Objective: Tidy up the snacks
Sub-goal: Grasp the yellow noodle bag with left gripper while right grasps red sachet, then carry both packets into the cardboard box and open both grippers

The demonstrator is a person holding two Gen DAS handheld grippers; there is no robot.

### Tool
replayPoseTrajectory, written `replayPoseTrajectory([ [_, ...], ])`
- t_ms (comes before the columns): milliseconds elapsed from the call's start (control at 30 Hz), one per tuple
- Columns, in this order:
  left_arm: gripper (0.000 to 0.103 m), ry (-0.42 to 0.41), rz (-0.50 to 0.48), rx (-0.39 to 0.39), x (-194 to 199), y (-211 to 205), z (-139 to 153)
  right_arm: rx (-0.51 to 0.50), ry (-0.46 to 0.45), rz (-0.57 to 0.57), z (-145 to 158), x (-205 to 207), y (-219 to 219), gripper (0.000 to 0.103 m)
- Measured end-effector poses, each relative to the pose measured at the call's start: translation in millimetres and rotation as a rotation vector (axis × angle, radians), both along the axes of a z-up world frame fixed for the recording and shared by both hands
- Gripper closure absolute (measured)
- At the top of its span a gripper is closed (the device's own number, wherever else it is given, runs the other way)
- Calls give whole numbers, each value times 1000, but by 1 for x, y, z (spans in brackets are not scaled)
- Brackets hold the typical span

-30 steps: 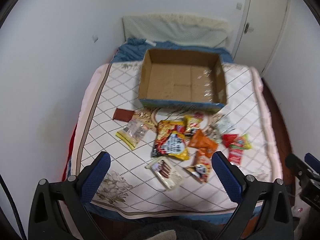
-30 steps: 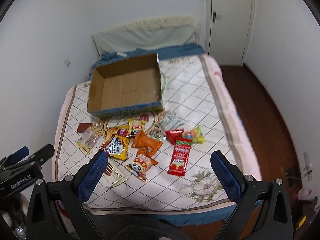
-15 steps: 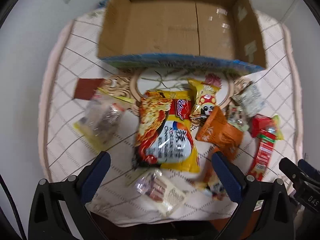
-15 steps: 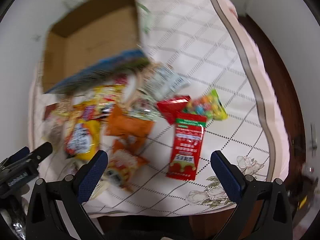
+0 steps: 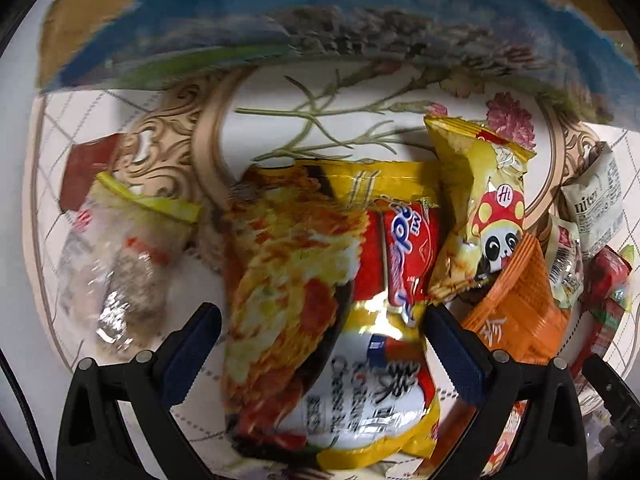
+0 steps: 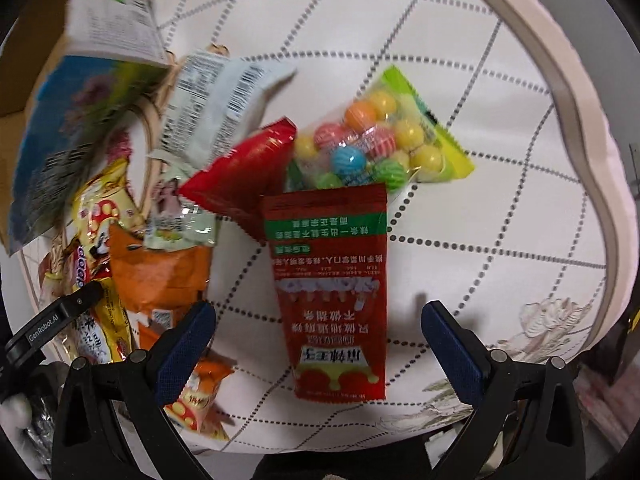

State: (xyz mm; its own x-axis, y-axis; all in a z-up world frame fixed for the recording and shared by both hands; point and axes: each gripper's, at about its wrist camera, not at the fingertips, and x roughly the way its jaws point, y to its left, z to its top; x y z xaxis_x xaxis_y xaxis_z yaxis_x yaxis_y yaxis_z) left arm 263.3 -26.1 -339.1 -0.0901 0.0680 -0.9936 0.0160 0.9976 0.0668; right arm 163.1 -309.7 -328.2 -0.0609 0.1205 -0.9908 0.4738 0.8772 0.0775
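Left tongs (image 5: pixel 320 320) spread wide, straddling big yellow noodle pack (image 5: pixel 320 300) on the bed (image 5: pixel 280 136), nothing pinched. Right tongs (image 6: pixel 318 320) spread too, framing long red sachet (image 6: pixel 330 288); gumball bag (image 6: pixel 380 140) just beyond, touching it. Cardboard box (image 5: pixel 280 20) behind the pile

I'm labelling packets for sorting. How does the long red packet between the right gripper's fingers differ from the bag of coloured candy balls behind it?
The long red packet is opaque, printed with text; the candy ball bag is clear with green edges, its round sweets visible. The red packet is narrow and flat; the candy bag is squatter and lumpy. The red packet's top edge overlaps the candy bag. Both lie on the quilt, ungripped.
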Motion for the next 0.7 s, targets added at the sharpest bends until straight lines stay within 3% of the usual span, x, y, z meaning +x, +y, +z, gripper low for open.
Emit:
replayPoseTrajectory([
  [233,1,4,24,-39,4,0,-19,-13,23,8,-24,0,-3,0],
  [333,13,-29,29,-63,0,8,-17,-14,30,8,-25,-7,-3,0],
  [400,14,-46,26,-68,-4,9,-6,-19,31,8,-27,-14,-3,1],
  [467,17,-60,19,-64,-13,10,5,-41,34,10,-23,-29,8,6],
  [533,17,-76,13,-55,-25,9,13,-69,33,17,-25,-39,15,27],
  [633,17,-108,-8,-33,-51,9,23,-80,3,20,-23,-55,18,47],
  [700,17,-117,-21,-30,-66,7,29,-81,-22,28,-20,-65,21,51],
])
